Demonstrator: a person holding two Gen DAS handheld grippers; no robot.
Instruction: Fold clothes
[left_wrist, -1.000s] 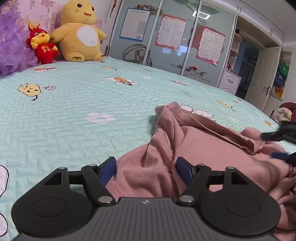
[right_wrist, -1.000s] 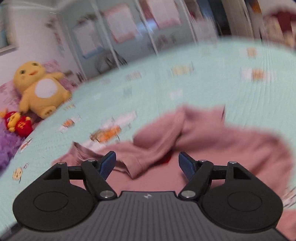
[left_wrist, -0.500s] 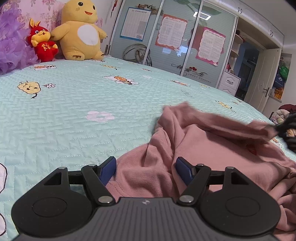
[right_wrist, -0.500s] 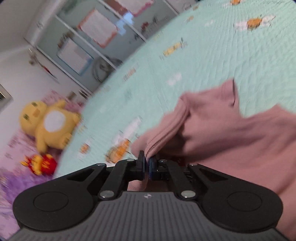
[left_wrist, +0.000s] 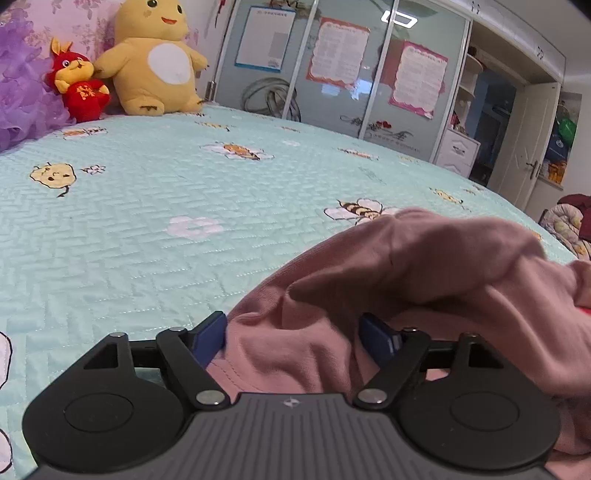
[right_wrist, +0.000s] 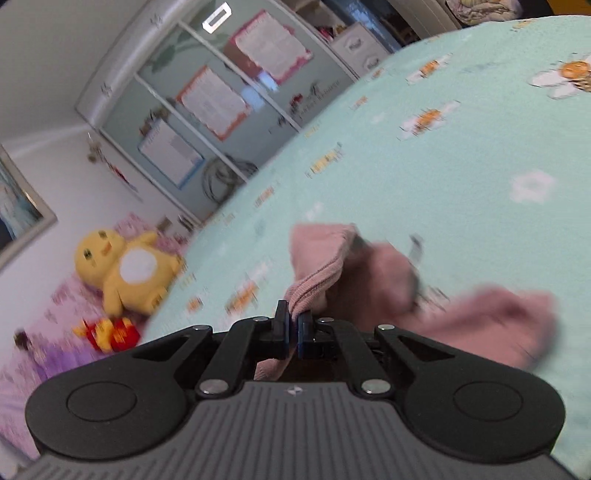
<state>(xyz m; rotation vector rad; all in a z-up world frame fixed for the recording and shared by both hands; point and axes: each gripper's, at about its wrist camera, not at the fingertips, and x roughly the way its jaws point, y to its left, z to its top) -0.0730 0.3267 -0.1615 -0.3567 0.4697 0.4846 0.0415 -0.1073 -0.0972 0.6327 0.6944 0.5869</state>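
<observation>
A pink garment (left_wrist: 436, 273) lies rumpled on the mint quilted bed (left_wrist: 147, 229). My left gripper (left_wrist: 293, 332) is open, its blue fingertips on either side of a bunched fold near the garment's edge. In the right wrist view, my right gripper (right_wrist: 291, 326) is shut on the ribbed hem of the pink garment (right_wrist: 325, 266) and holds it raised off the bed (right_wrist: 424, 177); the rest of the cloth trails down to the right, blurred.
A yellow plush toy (left_wrist: 155, 62) and a small red plush (left_wrist: 79, 90) sit at the bed's far end beside purple frilly fabric (left_wrist: 22, 99). Wardrobe doors with posters (left_wrist: 340, 59) stand behind the bed. A white door (left_wrist: 532, 147) stands at the right.
The right gripper shut on the garment's ribbed hem and lifted it, tilting as it rose. In the left wrist view the cloth has been drawn over toward the left gripper, which stayed open.
</observation>
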